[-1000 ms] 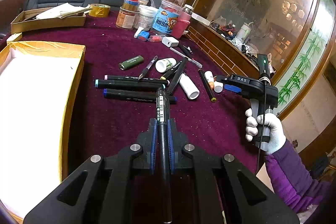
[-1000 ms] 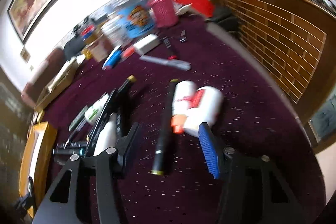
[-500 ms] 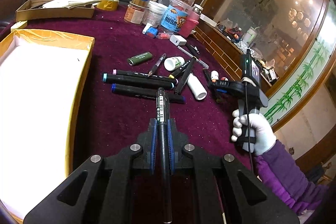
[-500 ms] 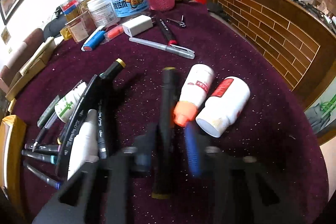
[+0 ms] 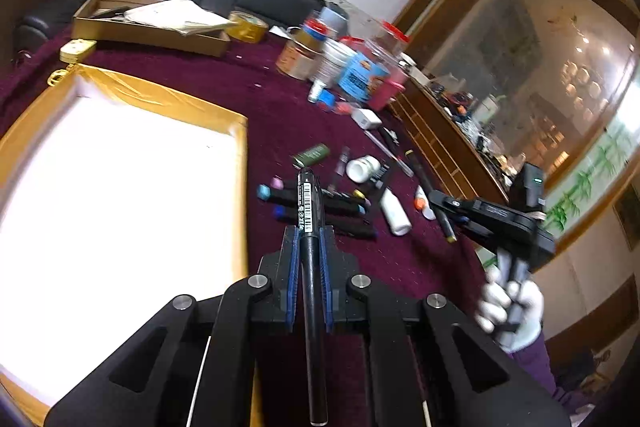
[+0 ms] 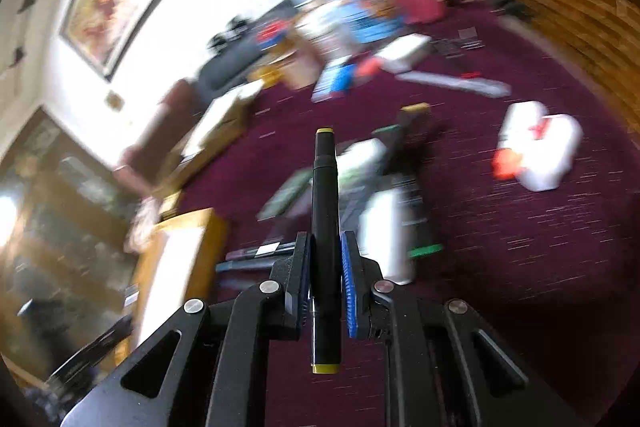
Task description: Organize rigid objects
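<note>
The left tongs [image 5: 308, 247] pinch a black pen [image 5: 310, 267] between blue pads, its barcoded end pointing forward above the maroon bench [image 5: 420, 259]. The right tongs [image 6: 326, 267] grip a black marker [image 6: 325, 211] with yellow ends, held lengthwise along the fingers and lifted off the cloth. Just beyond the pen lies a loose heap of markers [image 5: 320, 201], with a white tube [image 5: 394, 213] and a white bottle [image 5: 362, 167] beside it. A gold-rimmed box [image 5: 240, 187] with a white inside sits to the left of the heap. Jars [image 5: 360, 67] stand well behind. The right wrist view is blurred.
</note>
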